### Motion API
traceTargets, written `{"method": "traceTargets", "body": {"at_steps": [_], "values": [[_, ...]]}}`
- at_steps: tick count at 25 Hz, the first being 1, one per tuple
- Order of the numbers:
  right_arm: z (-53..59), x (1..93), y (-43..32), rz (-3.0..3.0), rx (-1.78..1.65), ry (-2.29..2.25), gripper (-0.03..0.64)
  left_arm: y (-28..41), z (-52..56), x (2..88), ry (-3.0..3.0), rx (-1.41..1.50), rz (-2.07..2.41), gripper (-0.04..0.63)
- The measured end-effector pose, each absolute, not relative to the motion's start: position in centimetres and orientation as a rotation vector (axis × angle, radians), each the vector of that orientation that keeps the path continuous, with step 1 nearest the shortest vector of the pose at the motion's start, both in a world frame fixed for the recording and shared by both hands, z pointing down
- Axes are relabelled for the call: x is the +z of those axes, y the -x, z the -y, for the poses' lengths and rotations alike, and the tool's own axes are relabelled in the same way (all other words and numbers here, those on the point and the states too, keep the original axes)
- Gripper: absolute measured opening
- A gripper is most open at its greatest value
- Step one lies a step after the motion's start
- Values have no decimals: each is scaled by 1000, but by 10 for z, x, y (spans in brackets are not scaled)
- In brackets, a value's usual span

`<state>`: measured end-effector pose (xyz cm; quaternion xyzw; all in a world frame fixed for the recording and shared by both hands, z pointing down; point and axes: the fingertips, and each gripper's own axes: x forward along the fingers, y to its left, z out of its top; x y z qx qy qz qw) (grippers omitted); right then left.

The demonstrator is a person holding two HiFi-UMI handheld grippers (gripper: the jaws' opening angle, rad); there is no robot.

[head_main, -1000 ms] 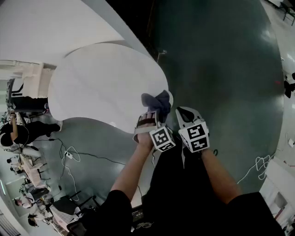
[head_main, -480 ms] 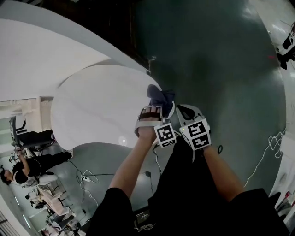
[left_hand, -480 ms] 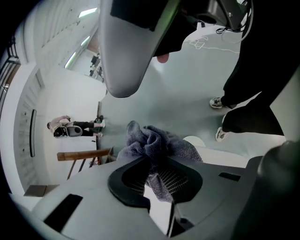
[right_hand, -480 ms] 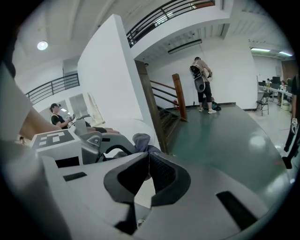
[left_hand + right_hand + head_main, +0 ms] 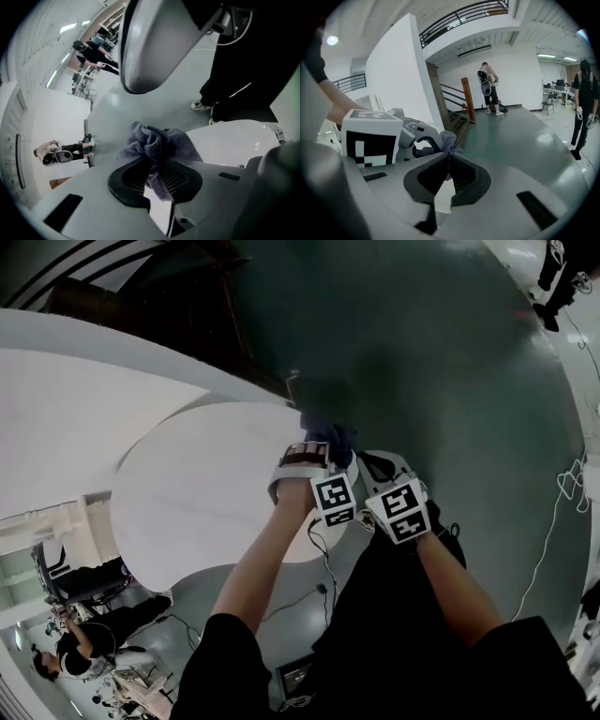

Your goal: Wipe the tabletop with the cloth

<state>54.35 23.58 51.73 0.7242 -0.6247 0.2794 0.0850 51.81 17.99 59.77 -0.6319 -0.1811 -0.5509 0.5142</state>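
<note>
Left claw (image 5: pixel 157 177) is clamped on the bunched grey-blue cloth (image 5: pixel 157 140), with a wad sticking out past the tips, likely so the loose end can drag as a wiping pad. In the head view the cloth sits at the far right edge of the white rounded desk (image 5: pixel 206 484), half over the floor; can't tell if it presses on the top. Looks like a stroke ending at the edge or one about to start. Right claw (image 5: pixel 447 172) has its jaws together with nothing in them, parked just beside the left one off the desk's right edge, probably just kept out of the way. Desk top is bare, smooth and glossy. Dark green shiny floor (image 5: pixel 450 362) with cables, white walls, a wooden-railed staircase (image 5: pixel 461 105), a few people standing far off.
</note>
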Motion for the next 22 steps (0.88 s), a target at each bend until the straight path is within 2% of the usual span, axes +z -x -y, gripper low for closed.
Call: {"method": "traceTargets", "body": {"at_steps": [22], "values": [[-137, 518, -604, 1929, 797, -2074, 11, -570, -76, 599, 1615, -1520, 504, 61]]}}
